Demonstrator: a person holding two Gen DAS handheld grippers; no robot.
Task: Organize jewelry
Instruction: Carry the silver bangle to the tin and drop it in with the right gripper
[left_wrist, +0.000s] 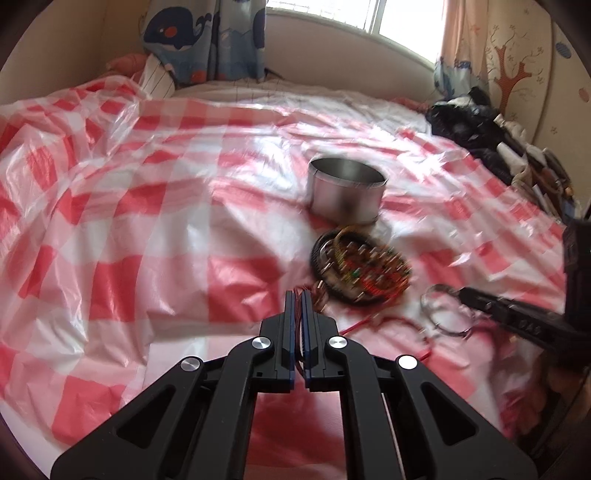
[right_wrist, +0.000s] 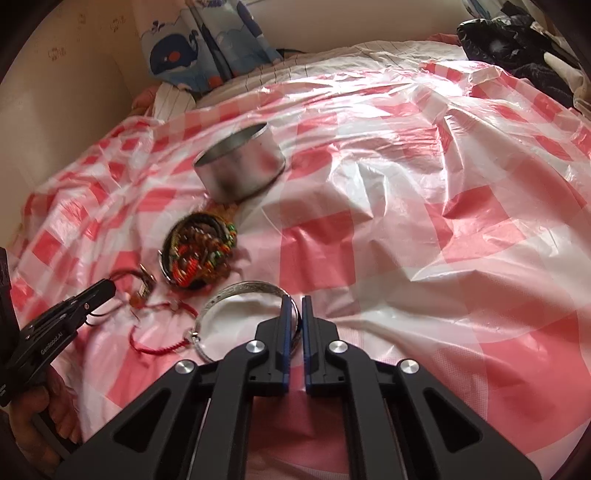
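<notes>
- Covering the bed is a crinkled plastic sheet (left_wrist: 155, 229) in red and white checks, glossy where the window (left_wrist: 354, 14) throws light on it.
- Behind the sheet hangs a curtain (left_wrist: 207, 37) printed with a blue whale; a wall decal of a tree (left_wrist: 508, 74) shows at the right, above a heap of dark clothes (left_wrist: 480, 125).
- A round metal tin (right_wrist: 240, 166) stands open on the sheet, tilted on the soft surface.
- Just in front of the tin lies a pile of beaded bracelets (right_wrist: 199, 254), with a red cord bracelet (right_wrist: 162, 343) nearer the camera.
- The left gripper (left_wrist: 298, 295) has its jaws nearly together on thin red cord strands, close beside the pile.
- The right gripper (right_wrist: 294, 301) pinches the rim of a silver bangle (right_wrist: 243, 288) that lies on the sheet.
- A hand (right_wrist: 55, 402) holds the left gripper.
</notes>
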